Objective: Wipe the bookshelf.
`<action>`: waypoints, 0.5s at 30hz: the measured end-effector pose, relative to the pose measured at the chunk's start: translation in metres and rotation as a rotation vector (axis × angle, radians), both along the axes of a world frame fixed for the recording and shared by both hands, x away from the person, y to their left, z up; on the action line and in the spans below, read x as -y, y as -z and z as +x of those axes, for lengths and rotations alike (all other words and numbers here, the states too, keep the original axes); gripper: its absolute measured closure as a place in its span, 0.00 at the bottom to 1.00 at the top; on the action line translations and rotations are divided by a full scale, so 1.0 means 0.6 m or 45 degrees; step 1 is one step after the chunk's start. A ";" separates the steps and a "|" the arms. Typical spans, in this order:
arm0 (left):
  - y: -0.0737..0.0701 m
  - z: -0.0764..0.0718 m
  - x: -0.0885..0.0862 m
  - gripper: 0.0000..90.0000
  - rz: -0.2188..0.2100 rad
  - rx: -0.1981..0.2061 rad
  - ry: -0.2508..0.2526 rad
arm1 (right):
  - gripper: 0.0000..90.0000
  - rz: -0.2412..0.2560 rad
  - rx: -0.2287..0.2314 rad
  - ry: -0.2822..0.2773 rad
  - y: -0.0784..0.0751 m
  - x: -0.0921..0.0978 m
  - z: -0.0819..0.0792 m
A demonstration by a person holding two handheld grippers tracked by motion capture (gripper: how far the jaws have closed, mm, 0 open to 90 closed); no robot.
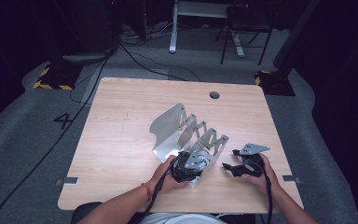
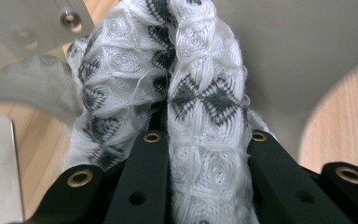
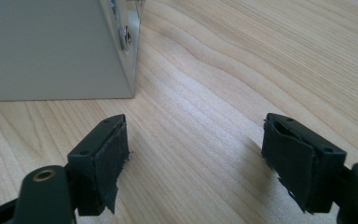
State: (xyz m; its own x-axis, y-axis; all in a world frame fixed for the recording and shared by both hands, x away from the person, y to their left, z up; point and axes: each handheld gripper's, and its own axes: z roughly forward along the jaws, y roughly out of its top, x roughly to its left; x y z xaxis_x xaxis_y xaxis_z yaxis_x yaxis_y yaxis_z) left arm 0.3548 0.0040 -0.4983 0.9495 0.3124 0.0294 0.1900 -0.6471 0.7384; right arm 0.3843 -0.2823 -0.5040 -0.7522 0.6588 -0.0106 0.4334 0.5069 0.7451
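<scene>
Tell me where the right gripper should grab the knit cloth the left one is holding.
Probably the free end of the knit cloth beyond the left gripper, coming from the open side of the metal rack. The right gripper rests open on the table.

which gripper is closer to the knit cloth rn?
Left. The left gripper is clamped on the knit cloth inside the metal rack; the right gripper sits open on bare table beside it.

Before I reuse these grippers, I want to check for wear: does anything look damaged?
Yes. The right gripper has pads with ragged, peeling edges. The knitted cloth in the left gripper looks fuzzy.
</scene>
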 end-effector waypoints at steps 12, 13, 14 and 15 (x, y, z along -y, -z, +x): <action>-0.011 -0.031 -0.043 0.88 -0.008 0.033 0.030 | 0.25 0.003 -0.003 0.000 0.000 0.000 0.000; -0.016 -0.030 -0.042 0.88 -0.018 0.057 0.024 | 0.25 0.003 -0.002 0.000 0.000 0.000 0.000; -0.022 -0.028 -0.042 0.88 -0.029 0.072 0.021 | 0.25 0.003 -0.003 0.000 0.000 0.000 0.000; -0.030 -0.026 -0.041 0.88 -0.069 0.084 0.016 | 0.25 0.003 -0.002 0.000 0.000 0.000 0.000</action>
State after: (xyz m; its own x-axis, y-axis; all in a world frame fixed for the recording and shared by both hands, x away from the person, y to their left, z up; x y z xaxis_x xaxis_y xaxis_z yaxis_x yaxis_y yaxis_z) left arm 0.3391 0.0287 -0.4805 0.9498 0.3035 0.0758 0.1318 -0.6080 0.7829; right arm 0.3844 -0.2823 -0.5040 -0.7524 0.6587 -0.0078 0.4347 0.5054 0.7454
